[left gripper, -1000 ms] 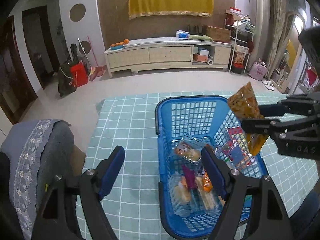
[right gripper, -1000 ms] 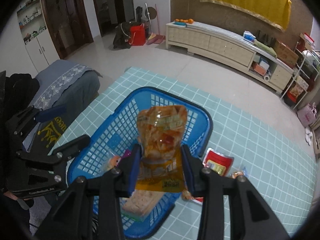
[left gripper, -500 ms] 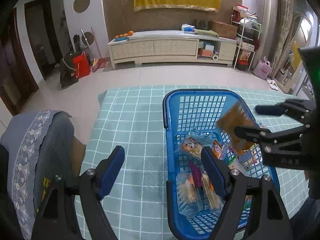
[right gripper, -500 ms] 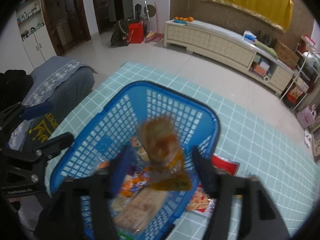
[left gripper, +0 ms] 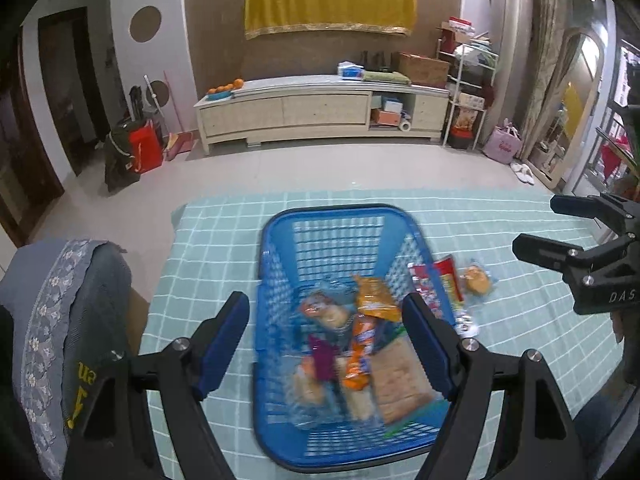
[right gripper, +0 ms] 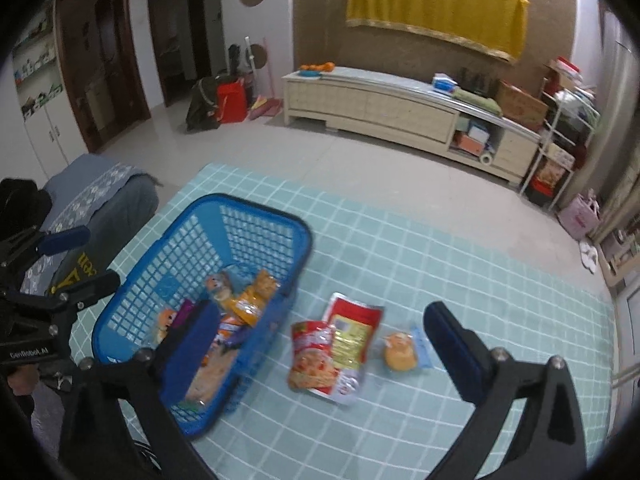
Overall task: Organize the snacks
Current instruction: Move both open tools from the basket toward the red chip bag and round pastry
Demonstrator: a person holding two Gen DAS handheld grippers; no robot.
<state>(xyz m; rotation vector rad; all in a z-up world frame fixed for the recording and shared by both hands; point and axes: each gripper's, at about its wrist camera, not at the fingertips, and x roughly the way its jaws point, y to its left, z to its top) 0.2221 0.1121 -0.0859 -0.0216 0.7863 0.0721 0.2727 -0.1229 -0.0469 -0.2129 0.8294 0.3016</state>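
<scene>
A blue basket (left gripper: 340, 210) holding several snack packs sits on the teal checked tablecloth (right gripper: 440, 264). An orange packet (left gripper: 376, 300) lies on top of the pile inside the basket (right gripper: 264, 208). My left gripper (left gripper: 326, 320) hovers open above the basket's near end, gripping nothing. Two red pouches (right gripper: 352, 332) and a wrapped bun (right gripper: 400, 356) lie on the cloth right of the basket. My right gripper (right gripper: 320, 316) hangs above them, its jaws opening with nothing between them. From the left wrist view the right gripper (left gripper: 538, 225) is off to the basket's right.
A grey cushioned seat (left gripper: 60, 300) stands against the table's left side. The table's far edge (left gripper: 360, 196) drops to a tiled floor. A long cabinet (left gripper: 320, 108) stands against the far wall.
The right gripper let go of the orange packet, which fell into the basket. It then spread wide and swung right, over the loose snacks. The left gripper drew back slightly.
</scene>
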